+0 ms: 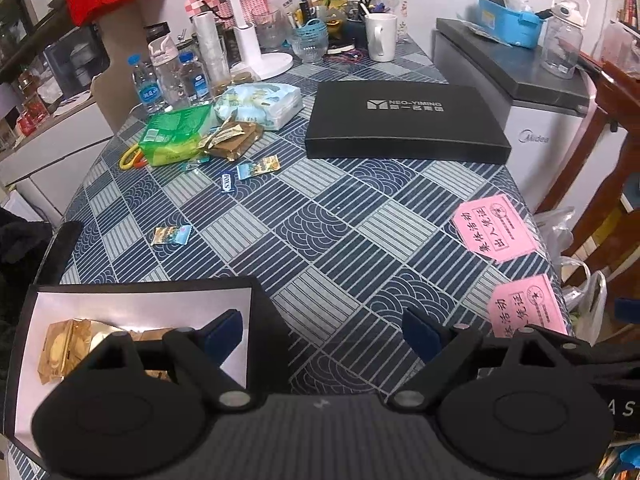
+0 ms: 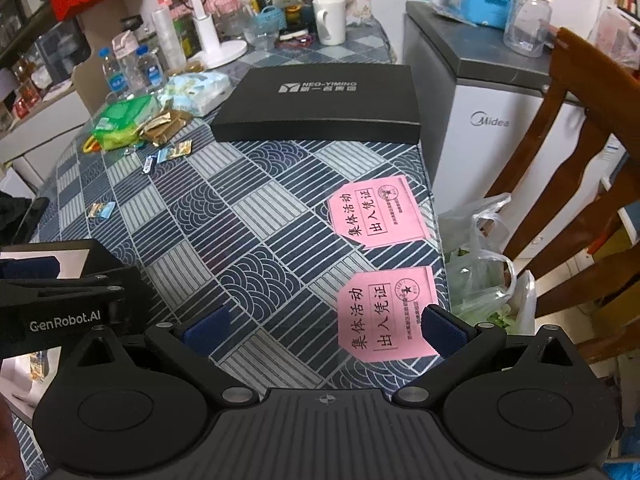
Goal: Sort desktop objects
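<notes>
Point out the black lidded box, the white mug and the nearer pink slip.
black box (image 1: 406, 122), left wrist view, lid top.
white mug (image 1: 381, 38), left wrist view, side wall.
nearer pink slip (image 2: 386, 312), right wrist view, printed middle.

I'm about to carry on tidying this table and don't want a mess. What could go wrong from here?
1. The nearer pink slip lies at the table edge; a nudge from the open right claw might push it off onto the bags below.
2. The small candies lie flat, so the open left claw may slip off them.

left gripper (image 1: 322, 330) | matte black, round hubs, silver rivets | fingers (image 1: 226, 330) blue-padded | "GenRobot.AI" marking
</notes>
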Demonstrator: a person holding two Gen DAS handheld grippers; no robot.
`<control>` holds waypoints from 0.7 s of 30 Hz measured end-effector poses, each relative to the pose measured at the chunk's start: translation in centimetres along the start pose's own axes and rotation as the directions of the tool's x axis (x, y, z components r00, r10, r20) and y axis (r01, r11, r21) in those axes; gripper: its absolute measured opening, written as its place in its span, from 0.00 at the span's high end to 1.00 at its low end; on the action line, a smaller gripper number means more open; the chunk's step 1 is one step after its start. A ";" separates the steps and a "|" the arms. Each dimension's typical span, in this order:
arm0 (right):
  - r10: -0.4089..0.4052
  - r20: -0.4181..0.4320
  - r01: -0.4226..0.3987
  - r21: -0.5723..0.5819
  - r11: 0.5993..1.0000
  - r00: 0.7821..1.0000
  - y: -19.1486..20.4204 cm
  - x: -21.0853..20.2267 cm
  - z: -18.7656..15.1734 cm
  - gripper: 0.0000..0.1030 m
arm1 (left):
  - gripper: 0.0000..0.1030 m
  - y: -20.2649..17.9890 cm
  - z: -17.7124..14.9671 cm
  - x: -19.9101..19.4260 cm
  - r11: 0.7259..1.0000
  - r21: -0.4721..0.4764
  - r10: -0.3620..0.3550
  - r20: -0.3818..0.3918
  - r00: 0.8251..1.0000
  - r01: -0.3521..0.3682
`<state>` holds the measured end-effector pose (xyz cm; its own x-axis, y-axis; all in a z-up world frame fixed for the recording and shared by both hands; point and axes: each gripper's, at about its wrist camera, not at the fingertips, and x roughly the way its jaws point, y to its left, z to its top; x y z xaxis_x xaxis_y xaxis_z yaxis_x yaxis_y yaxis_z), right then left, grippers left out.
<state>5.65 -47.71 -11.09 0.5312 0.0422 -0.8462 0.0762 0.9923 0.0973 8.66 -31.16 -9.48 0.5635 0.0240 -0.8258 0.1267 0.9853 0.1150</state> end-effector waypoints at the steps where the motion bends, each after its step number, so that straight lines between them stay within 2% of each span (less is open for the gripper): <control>1: 0.000 0.004 0.000 0.002 1.000 1.000 0.1 -0.3 -0.2 0.00 | 0.00 0.0 -0.1 -0.2 1.000 0.004 0.002 0.003 1.000 -0.002; 7: 0.025 0.019 -0.025 -0.002 1.000 1.000 0.3 -1.7 -1.1 0.00 | 0.00 0.3 -1.1 -2.0 0.999 -0.019 0.035 0.011 0.999 -0.034; 14: 0.104 0.039 -0.104 -0.008 0.995 0.994 0.4 -2.5 -2.3 0.00 | 0.00 0.5 -2.4 -3.5 0.995 -0.048 0.093 0.003 0.996 -0.092; 17: 0.103 0.048 -0.104 0.009 0.995 0.994 0.5 -2.9 -2.6 0.00 | 0.00 0.3 -2.8 -3.7 0.995 -0.037 0.098 -0.003 0.995 -0.098; 21: 0.079 0.062 -0.082 0.043 0.996 0.995 0.6 -3.7 -2.7 0.00 | 0.00 0.7 -3.1 -4.0 0.998 -0.024 0.063 -0.006 0.998 -0.063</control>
<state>1.47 -46.93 -9.34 0.5870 0.1134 -0.8016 0.0688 0.9796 0.1889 3.98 -30.07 -7.85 0.5653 0.0871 -0.8203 0.0714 0.9855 0.1538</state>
